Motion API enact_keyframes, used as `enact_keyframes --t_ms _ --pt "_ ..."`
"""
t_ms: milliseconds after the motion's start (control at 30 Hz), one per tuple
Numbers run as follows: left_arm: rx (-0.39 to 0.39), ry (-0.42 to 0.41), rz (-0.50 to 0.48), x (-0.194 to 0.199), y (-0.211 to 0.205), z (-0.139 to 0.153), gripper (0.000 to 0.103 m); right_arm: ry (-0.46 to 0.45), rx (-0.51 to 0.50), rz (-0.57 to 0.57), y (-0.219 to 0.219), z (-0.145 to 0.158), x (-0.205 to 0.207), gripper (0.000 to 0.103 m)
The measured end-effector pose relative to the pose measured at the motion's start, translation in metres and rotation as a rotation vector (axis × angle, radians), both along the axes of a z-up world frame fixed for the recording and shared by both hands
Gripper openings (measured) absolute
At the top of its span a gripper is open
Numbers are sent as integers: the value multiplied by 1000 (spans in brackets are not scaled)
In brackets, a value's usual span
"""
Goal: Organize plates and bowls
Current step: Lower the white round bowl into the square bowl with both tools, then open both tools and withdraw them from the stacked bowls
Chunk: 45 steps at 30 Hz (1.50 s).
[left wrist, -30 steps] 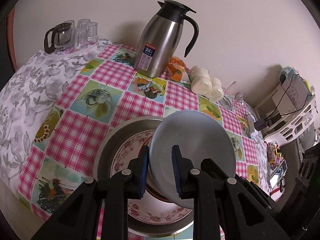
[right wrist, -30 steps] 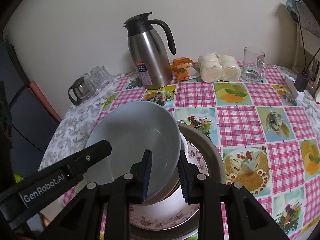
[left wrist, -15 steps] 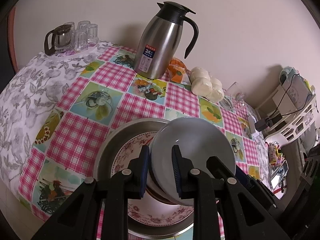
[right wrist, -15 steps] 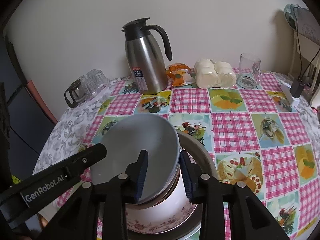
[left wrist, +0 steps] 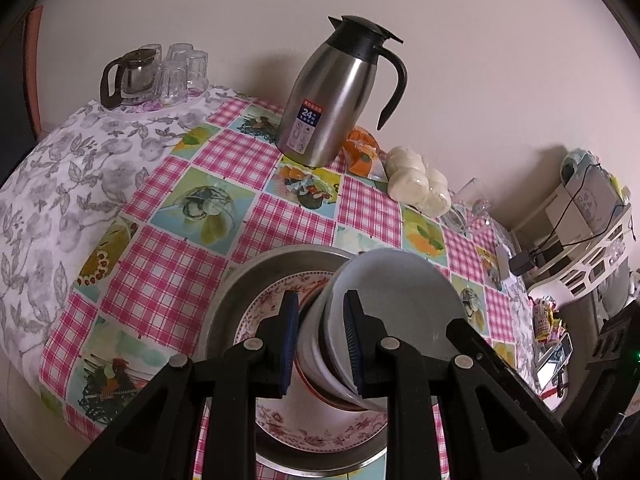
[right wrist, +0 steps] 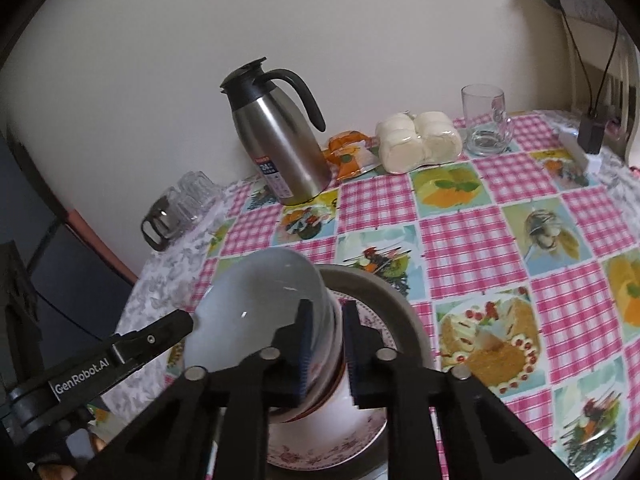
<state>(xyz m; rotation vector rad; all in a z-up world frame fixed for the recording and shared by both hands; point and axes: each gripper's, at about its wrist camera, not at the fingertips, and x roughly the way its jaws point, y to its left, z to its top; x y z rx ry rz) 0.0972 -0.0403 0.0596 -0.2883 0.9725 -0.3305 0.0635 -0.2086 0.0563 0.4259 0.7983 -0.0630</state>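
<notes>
Grey bowl [left wrist: 404,304] sits nested on stacked bowls over the floral plate [left wrist: 320,432] inside the steel pan [left wrist: 248,284]. Left gripper [left wrist: 322,344] and right gripper [right wrist: 325,350] straddle opposite rims, jaws parted; pad contact cannot be made out. Lower bowls are mostly hidden.

The surface [left wrist: 168,248] was viewed at close range from above by both wrist cameras, aimed toward the wall; the flask [left wrist: 336,92] [right wrist: 276,136] and stacked bowls [left wrist: 396,312] [right wrist: 264,312] were shared from opposite sides
</notes>
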Motion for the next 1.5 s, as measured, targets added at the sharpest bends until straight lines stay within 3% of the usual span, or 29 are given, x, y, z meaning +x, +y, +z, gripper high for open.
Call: enact_keyframes --t_ms 200,267,400,533,600,700,800,867,1100,1233,1433,1500 --pt "0 -7 13 -1 5 3 25 7 13 14 2 -4 2 12" --pt "-3 -4 16 -2 7 3 34 11 52 14 -3 -9 2 11" --pt "2 -10 25 -3 11 4 38 16 80 15 -6 -11 2 11" --pt "18 -16 44 -7 17 6 54 15 27 8 -1 -5 1 15" --pt "30 -23 53 -8 21 7 56 14 10 8 -1 -2 -1 15" --pt "43 -30 68 -10 27 7 70 17 -11 3 -2 2 -4 18" --pt "50 -31 81 -14 34 3 78 16 -33 -12 -2 5 -11 35" --pt "63 -30 89 -18 37 0 84 15 -47 -19 -1 7 -15 56" --pt "113 -34 98 -33 46 -13 87 13 -109 -21 11 12 -32 73" --pt "151 -36 87 -44 47 -19 97 12 -138 -25 15 11 -44 81" --pt "187 -15 69 -60 49 -31 97 33 -171 -38 17 2 -61 93" --pt "195 -5 52 -66 48 -36 97 40 -181 -42 17 -2 -66 102"
